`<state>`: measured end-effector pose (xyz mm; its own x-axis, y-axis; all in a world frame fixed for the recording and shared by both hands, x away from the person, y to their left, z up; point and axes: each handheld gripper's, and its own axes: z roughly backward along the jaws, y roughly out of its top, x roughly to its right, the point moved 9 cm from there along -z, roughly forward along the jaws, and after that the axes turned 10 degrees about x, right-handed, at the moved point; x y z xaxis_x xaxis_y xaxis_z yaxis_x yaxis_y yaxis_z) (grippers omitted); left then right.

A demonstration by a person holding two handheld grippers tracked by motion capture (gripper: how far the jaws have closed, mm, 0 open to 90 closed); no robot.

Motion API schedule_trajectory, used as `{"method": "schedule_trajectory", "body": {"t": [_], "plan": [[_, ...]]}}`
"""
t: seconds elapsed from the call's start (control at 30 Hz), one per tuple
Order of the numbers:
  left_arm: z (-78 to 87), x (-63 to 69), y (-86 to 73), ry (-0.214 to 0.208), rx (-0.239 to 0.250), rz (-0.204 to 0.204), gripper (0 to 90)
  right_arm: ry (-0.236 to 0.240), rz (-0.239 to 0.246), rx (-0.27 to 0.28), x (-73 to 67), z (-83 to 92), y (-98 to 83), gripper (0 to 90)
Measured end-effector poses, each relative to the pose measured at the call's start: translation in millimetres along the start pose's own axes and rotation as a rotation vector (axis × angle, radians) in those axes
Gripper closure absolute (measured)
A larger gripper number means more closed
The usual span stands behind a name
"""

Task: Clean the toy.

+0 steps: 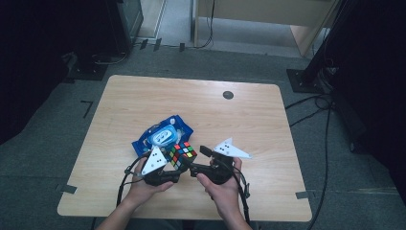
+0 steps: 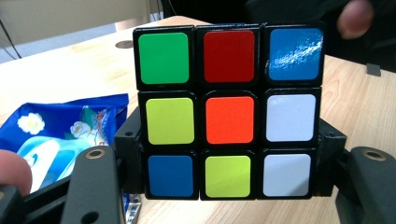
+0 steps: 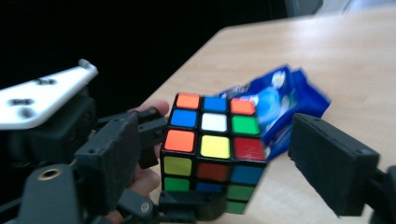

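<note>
- Black jaws of the left gripper [image 2: 229,186] are clamped on the lower sides of the colour cube [image 2: 229,112], which is lifted above the wooden table [image 1: 239,120].
- Right gripper [image 3: 224,168] jaws stand wide on either side of the cube, pads clear of it.
- Both hands meet near the table's front edge, forearms entering from below.
- Just behind lies a blue wipes pack [image 1: 163,134].

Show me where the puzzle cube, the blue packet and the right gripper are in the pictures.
puzzle cube [image 2: 229,120]: left gripper view, on the orange middle sticker of the facing side.
blue packet [image 1: 163,132]: high view, on its pale printed centre.
right gripper [image 3: 205,158]: right gripper view, midway between its two black jaws, which stand apart around the cube.
</note>
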<state>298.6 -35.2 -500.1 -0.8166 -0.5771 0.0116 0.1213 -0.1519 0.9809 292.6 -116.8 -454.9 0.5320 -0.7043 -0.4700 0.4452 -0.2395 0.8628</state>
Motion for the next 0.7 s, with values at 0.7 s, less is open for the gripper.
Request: {"method": "schedule_trajectory", "body": {"t": [0.7], "plan": [[-3.2, 2.8, -2.1, -0.009, -0.029, -0.003, 33.7, -0.099, 0.331, -0.018, -11.2, -14.2, -18.2, 31.3]]}}
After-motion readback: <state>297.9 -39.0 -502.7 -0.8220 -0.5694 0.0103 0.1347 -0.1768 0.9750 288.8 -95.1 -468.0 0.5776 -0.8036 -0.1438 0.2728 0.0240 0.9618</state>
